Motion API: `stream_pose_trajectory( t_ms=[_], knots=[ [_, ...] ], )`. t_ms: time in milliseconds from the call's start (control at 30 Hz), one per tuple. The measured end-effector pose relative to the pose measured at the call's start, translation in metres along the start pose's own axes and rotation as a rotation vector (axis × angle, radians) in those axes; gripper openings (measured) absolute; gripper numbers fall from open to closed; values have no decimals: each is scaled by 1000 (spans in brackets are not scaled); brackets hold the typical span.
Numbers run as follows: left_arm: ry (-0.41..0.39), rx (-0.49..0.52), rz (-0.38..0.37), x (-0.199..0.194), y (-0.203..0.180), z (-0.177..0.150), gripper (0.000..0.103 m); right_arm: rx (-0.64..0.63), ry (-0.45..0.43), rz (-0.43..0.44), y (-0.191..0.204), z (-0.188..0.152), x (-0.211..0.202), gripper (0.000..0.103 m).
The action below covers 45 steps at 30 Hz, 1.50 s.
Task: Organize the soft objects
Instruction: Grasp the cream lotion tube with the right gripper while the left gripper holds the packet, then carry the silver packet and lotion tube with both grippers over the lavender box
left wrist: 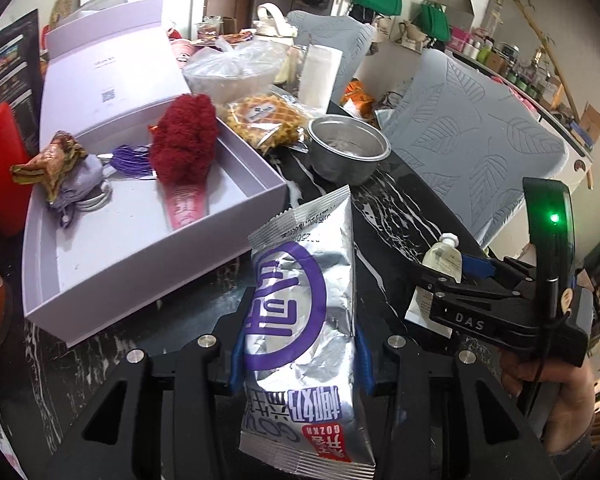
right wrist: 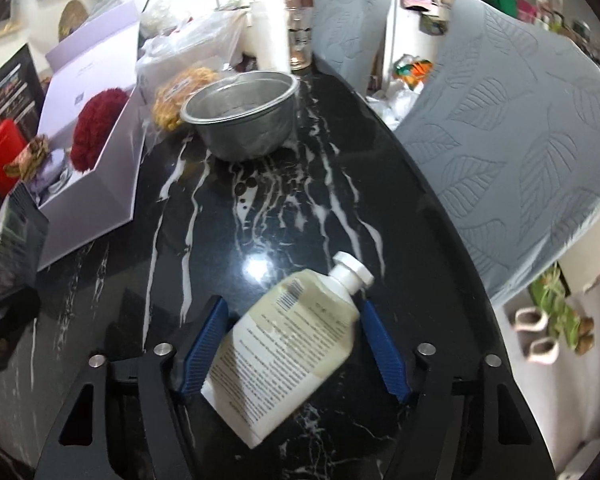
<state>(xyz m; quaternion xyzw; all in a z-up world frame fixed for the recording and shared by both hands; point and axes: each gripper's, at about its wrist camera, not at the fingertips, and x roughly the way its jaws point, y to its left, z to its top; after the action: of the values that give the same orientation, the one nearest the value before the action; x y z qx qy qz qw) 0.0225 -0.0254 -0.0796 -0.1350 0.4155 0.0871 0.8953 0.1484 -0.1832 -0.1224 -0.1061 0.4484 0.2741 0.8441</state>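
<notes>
Pinching a silver foil snack bag (left wrist: 304, 320) between its blue pads, the left gripper (left wrist: 300, 356) is clamped on the bag's middle, and the bag stands up over the black marble bench (left wrist: 392, 216). A big purple ring with white characters fills the bag's face, and upside down near its lower edge I can read "GOZKU" on a red patch, above it a row of purple Chinese characters.

Off to the right, the right gripper (right wrist: 296, 344) has its blue pads spread apart on either side of a cream tube (right wrist: 288, 348) with a white cap, which lies slantwise on the bench; the tube's left edge touches the left pad, while the right pad stands clear. A barcode and blocks of small print run down the tube, too fine to read. The black body of that gripper carries the letters "DAS" in the left wrist view, with a green light on the part above it.

Further back, an open lilac box (left wrist: 148, 248) sits on the bench's left side, holding a fuzzy red pom-pom item (left wrist: 184, 140), a purple tassel (left wrist: 132, 158) and a crinkled gold wrapper (left wrist: 52, 164). Behind it stands a metal bowl (right wrist: 240, 116), and beside that a packet of waffles (left wrist: 264, 118).
</notes>
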Motion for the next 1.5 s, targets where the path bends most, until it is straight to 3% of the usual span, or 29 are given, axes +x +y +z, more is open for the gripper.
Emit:
stream_pose_trajectory(
  t_ms=[233, 567, 667, 733, 933, 1100, 1200, 1500],
  knots=[
    [-18, -31, 50, -18, 8, -16, 42, -80, -68, 25, 21, -14, -9, 44],
    [-26, -42, 56, -37, 25, -36, 42, -188, -88, 181, 59, -47, -30, 42],
    [-26, -46, 57, -41, 31, -40, 42, -195, -97, 160, 68, -53, -32, 45],
    [-23, -43, 57, -41, 35, -43, 42, -191, -93, 146, 71, -56, -31, 63],
    [-19, -43, 38, -43, 43, -47, 42, -105, -65, 65, 67, -59, -29, 70],
    [-16, -38, 19, -41, 47, -47, 42, -98, -45, -3, 68, -63, -30, 70],
    [-14, -32, 8, -39, 48, -47, 42, -120, -41, 1, 69, -66, -34, 53],
    [-12, -33, -12, -38, 53, -48, 42, -95, -39, 17, 66, -67, -36, 52]
  ],
)
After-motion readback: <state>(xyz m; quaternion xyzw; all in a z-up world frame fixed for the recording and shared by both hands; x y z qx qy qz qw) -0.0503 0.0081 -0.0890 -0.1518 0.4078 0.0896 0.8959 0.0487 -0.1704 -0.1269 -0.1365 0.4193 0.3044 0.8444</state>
